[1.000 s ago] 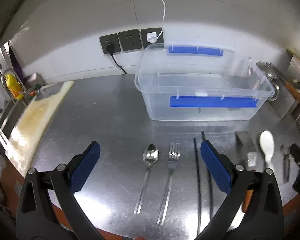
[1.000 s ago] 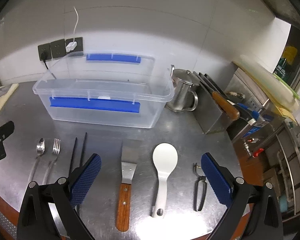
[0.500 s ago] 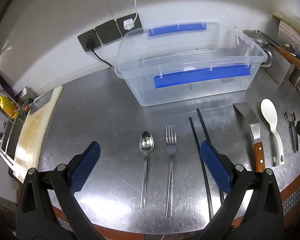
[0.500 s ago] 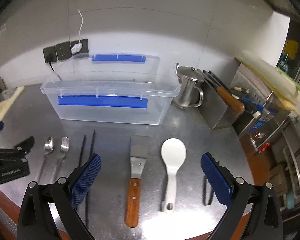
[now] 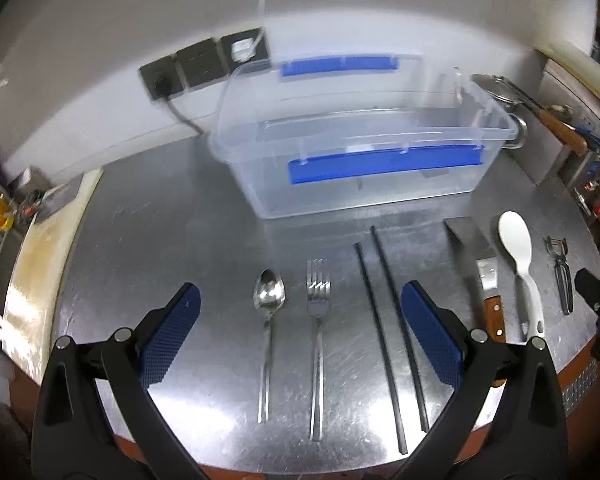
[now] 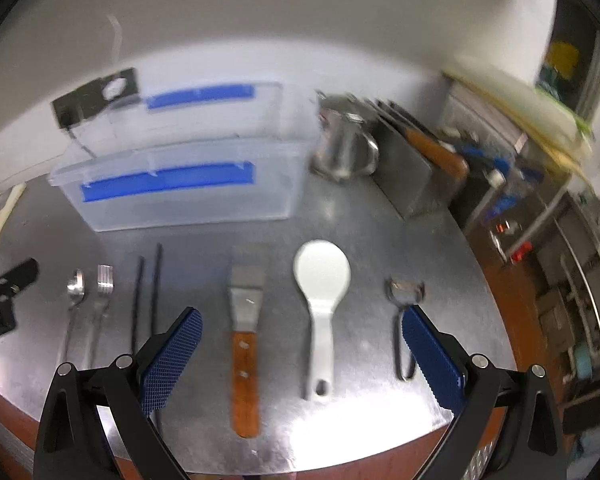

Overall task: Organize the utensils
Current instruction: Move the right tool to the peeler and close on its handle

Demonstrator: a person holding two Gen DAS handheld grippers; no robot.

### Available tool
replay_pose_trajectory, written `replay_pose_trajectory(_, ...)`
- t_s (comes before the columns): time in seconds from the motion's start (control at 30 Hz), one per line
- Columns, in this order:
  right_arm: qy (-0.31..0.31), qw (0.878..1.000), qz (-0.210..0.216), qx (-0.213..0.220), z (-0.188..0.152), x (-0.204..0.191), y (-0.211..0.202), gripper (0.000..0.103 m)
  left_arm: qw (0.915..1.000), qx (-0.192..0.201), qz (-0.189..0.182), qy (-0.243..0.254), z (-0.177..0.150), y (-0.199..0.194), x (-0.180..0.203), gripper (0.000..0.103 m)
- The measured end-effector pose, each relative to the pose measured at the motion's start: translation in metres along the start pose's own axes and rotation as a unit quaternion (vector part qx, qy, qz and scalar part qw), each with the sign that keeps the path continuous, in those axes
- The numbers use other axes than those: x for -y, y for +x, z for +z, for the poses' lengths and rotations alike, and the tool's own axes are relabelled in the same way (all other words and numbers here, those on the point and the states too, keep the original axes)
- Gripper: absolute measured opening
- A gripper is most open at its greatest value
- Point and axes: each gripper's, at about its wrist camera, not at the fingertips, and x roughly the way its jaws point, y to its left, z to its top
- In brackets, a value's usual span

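Utensils lie in a row on the steel counter [image 5: 188, 240]: a spoon [image 5: 269, 300], a fork [image 5: 318, 300], two black chopsticks [image 5: 380, 320], a wooden-handled spatula [image 6: 244, 344], a white rice paddle [image 6: 321, 280] and a peeler [image 6: 405, 300]. Behind them stands a clear plastic box [image 5: 356, 152] with blue clips, nothing showing inside it. My left gripper [image 5: 300, 332] hangs open above the spoon and fork. My right gripper [image 6: 300, 352] is open above the spatula and paddle. Neither holds anything.
A cutting board [image 5: 32, 264] lies along the counter's left edge. At the right stand a steel pitcher [image 6: 346, 144] and a knife block [image 6: 416, 164]. Wall sockets [image 5: 204, 66] with a cable sit behind the box. The counter's front edge is close below both grippers.
Both grippers have shifted over the counter and tilted down: the left view now takes in the whole row, and the right view sits closer to the spatula and paddle. Nothing on the counter moved.
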Motion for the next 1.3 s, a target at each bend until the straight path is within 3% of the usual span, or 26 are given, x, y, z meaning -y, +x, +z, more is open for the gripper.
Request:
replay_pose_trajectory(0.07, 0.008, 1.0, -0.004, -0.012, -0.007, 0.014, 0.008, 0.099, 0.9997, 0.006, -0.014, 0.017, 0.005, 0.001, 0.014, 0.097)
replay_pose_trajectory(0.13, 0.011, 0.999, -0.036, -0.027, -0.015, 0.037, 0.017, 0.099, 0.9989, 0.01, -0.032, 0.033, 0.01, 0.003, 0.03, 0.097)
replay_pose_trajectory(0.2, 0.02, 0.998, -0.051, -0.032, -0.02, 0.058, 0.025, 0.099, 0.9965, 0.016, -0.067, 0.047, 0.018, 0.004, 0.05, 0.097)
replay_pose_trajectory(0.37, 0.064, 0.995, -0.05, -0.065, -0.031, 0.127, 0.063, 0.099, 0.9887, -0.013, -0.142, 0.046, 0.043, 0.013, 0.104, 0.097)
replay_pose_trajectory(0.43, 0.065, 0.995, -0.033, -0.074, -0.032, 0.142, 0.081, 0.099, 0.9852, -0.029, -0.166, 0.032, 0.053, 0.02, 0.122, 0.097)
replay_pose_trajectory(0.5, 0.064, 0.992, -0.007, -0.104, -0.032, 0.153, 0.103, 0.079, 0.9833, -0.043, -0.176, 0.018, 0.062, 0.027, 0.145, 0.097)
replay_pose_trajectory(0.53, 0.063, 0.991, 0.002, -0.118, -0.032, 0.156, 0.112, 0.077, 0.9828, -0.044, -0.179, 0.016, 0.066, 0.028, 0.157, 0.097)
replay_pose_trajectory(0.63, 0.031, 0.987, 0.028, -0.152, -0.034, 0.155, 0.141, 0.077, 0.9813, -0.044, -0.187, 0.012, 0.077, 0.03, 0.192, 0.097)
replay_pose_trajectory(0.73, 0.019, 0.986, 0.06, -0.154, -0.03, 0.153, 0.148, 0.077, 0.977, -0.049, -0.208, 0.004, 0.087, 0.032, 0.218, 0.097)
replay_pose_trajectory(0.9, 0.025, 0.982, 0.07, -0.171, -0.019, 0.162, 0.163, 0.075, 0.9593, -0.097, -0.265, -0.019, 0.097, 0.051, 0.244, 0.097)
replay_pose_trajectory(1.0, 0.036, 0.978, 0.07, -0.194, -0.02, 0.167, 0.174, 0.061, 0.9513, -0.122, -0.282, -0.031, 0.101, 0.063, 0.253, 0.097)
replay_pose_trajectory(1.13, 0.025, 0.98, 0.051, -0.193, -0.019, 0.164, 0.176, 0.056, 0.9425, -0.144, -0.3, -0.03, 0.104, 0.074, 0.26, 0.097)
replay_pose_trajectory(1.23, 0.013, 0.979, 0.056, -0.193, -0.02, 0.155, 0.171, 0.041, 0.9346, -0.162, -0.315, -0.036, 0.108, 0.082, 0.265, 0.097)
replay_pose_trajectory(1.3, 0.009, 0.979, 0.063, -0.193, -0.022, 0.151, 0.167, 0.008, 0.9215, -0.184, -0.339, -0.042, 0.107, 0.088, 0.268, 0.097)
